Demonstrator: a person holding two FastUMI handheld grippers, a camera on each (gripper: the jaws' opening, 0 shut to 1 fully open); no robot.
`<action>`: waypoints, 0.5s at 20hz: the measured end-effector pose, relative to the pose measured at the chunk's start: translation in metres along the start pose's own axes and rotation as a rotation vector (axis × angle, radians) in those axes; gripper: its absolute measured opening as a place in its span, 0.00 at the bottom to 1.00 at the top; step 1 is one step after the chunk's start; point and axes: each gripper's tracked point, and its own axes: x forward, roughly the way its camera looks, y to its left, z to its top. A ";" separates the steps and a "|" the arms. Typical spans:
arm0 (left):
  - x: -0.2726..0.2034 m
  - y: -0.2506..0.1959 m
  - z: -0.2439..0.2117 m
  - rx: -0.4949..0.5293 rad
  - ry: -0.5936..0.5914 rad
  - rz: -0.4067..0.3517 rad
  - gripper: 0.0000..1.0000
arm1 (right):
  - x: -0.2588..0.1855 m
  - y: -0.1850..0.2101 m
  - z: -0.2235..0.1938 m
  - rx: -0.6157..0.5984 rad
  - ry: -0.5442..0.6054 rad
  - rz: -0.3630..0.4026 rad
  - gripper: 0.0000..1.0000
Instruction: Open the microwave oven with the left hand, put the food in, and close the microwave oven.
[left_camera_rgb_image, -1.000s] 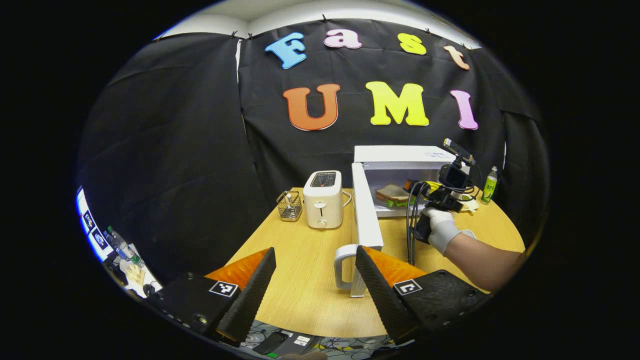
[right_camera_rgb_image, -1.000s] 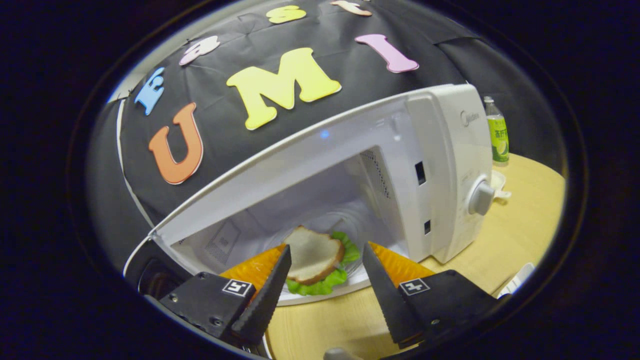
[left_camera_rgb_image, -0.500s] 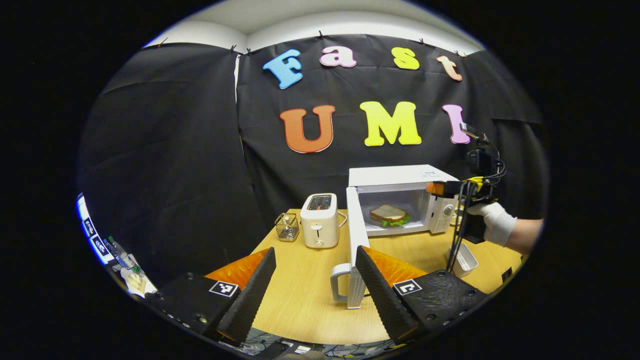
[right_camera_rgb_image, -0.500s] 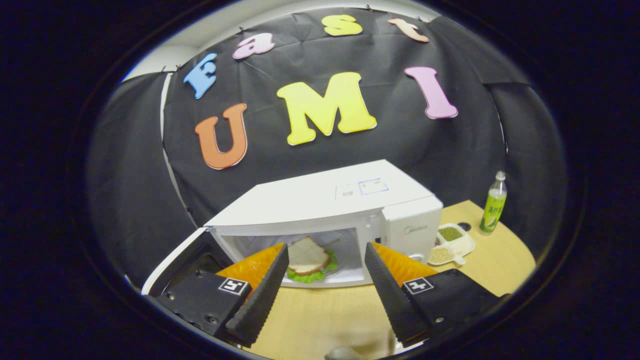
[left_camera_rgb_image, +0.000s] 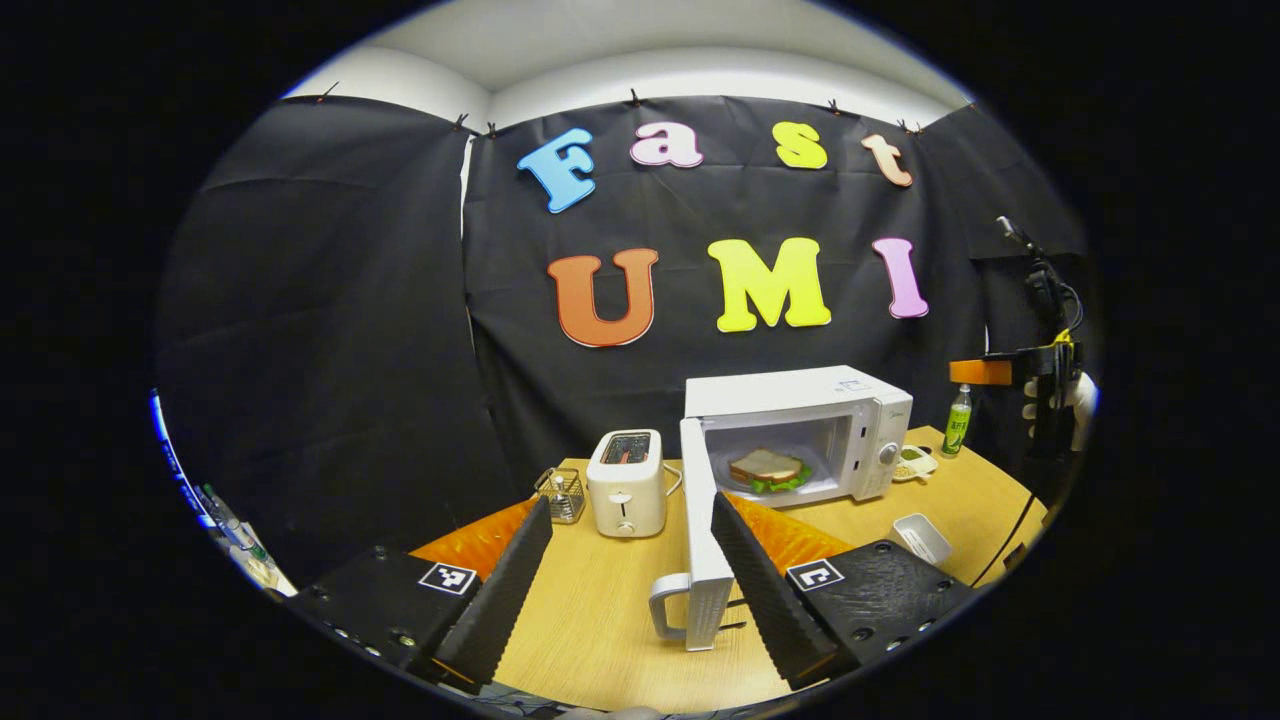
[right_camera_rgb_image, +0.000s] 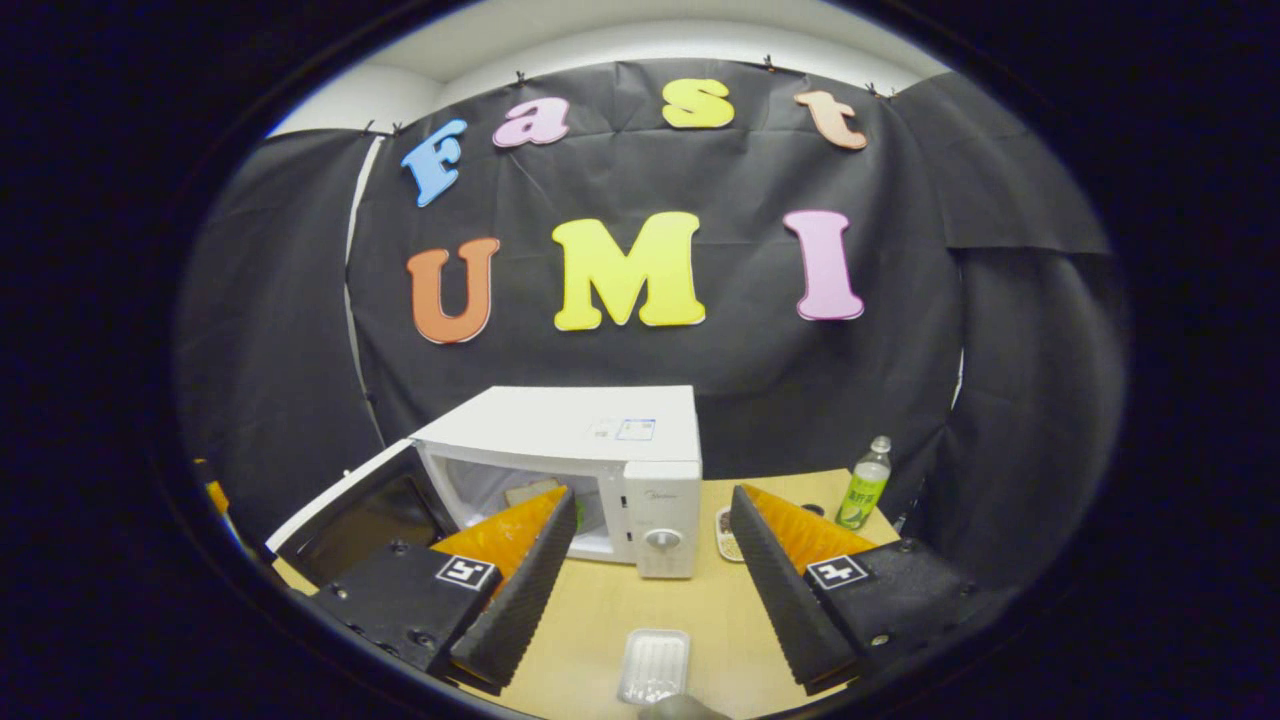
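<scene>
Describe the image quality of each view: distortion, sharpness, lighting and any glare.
Left gripper view: strong fisheye bending, the table edge curves; sharp at centre, the sandwich inside the lit microwave is crisp; the open left tongs sit close and slightly soft. Right gripper view: same bowing, even lighting, a mild sheen on the microwave top; the tray by the open right tongs looks softer.

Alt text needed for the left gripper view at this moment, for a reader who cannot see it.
A white microwave stands on a wooden table with its door swung open and a sandwich inside. The open left gripper points at the door's handle; a white toaster stands left of the microwave.
</scene>
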 end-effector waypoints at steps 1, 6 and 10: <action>0.004 0.001 -0.002 -0.006 0.000 0.005 0.96 | -0.012 -0.008 0.002 -0.006 0.000 -0.007 0.98; 0.018 0.008 -0.018 -0.025 0.016 0.010 0.80 | -0.049 -0.035 0.002 -0.036 0.005 -0.058 0.98; 0.028 0.020 -0.038 -0.056 0.055 0.042 0.43 | -0.057 -0.045 -0.001 -0.019 0.029 -0.074 0.99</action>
